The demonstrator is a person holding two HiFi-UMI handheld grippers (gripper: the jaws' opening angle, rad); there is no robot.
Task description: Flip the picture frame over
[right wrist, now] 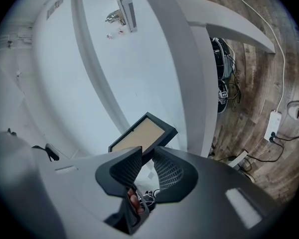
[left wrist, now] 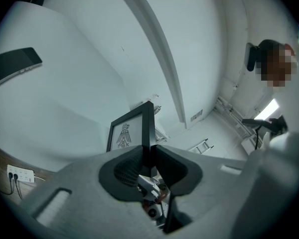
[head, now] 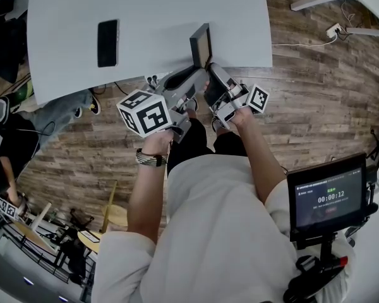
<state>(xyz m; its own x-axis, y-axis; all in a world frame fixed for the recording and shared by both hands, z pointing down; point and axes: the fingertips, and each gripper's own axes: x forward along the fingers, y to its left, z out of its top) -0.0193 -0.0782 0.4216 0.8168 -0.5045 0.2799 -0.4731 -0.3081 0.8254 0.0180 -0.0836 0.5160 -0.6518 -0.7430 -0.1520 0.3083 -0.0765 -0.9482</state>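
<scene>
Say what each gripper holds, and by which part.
Both hold the upright picture frame: the left gripper pinches its border beside the print, the right gripper its border beside the tan backing.

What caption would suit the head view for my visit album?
The left gripper and right gripper clamp a black picture frame upright at the near edge of the white table.

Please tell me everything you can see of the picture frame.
The picture frame is small and rectangular, with a thin black border. One face shows a dark drawing on white; the other is a plain tan backing board. It stands upright on its edge at the near rim of the white table; whether it rests on the table cannot be seen. The left claw and the right claw each pinch its border.
</scene>
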